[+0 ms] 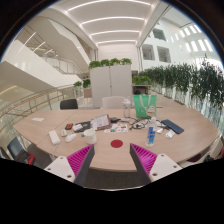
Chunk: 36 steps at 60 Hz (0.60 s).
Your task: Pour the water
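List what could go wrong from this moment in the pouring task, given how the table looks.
The gripper is open and holds nothing, well short of the items.

1. The table is cluttered: the blue bottle stands close to a dark flat device, so a spill could reach it.
2. Papers and small items lie mid-table, which an approach could knock or wet.
3. The red round object just ahead of the fingers could be nudged.

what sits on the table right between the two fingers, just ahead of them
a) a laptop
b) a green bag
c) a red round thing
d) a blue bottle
c: the red round thing lies on the table in the gap between the open gripper fingers, just ahead of them, while the blue bottle and green bag stand farther off to the right.
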Tool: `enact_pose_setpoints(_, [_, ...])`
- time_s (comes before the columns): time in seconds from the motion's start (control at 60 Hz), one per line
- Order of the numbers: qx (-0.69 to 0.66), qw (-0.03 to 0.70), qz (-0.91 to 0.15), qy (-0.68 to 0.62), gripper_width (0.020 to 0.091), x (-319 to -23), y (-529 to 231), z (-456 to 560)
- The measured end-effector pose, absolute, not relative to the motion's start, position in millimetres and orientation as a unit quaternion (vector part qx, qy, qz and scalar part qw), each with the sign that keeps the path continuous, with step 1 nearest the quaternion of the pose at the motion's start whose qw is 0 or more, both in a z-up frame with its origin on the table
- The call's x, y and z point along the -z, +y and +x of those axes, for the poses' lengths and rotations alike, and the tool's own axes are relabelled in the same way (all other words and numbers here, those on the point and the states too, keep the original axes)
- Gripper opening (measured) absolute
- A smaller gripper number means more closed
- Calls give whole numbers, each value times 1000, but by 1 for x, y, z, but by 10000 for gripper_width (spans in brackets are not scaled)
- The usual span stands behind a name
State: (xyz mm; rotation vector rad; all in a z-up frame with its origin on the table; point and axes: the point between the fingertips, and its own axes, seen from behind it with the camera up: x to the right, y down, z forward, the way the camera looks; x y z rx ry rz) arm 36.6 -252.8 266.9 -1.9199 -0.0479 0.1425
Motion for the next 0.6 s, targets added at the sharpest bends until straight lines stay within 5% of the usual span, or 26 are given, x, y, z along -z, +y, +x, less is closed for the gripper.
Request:
enact_pose_setpoints(0.15, [-1, 599, -801, -3, 793, -259, -232, 72])
enact_pose_setpoints(0.6, [60, 601, -796, 41, 789, -105, 34, 234])
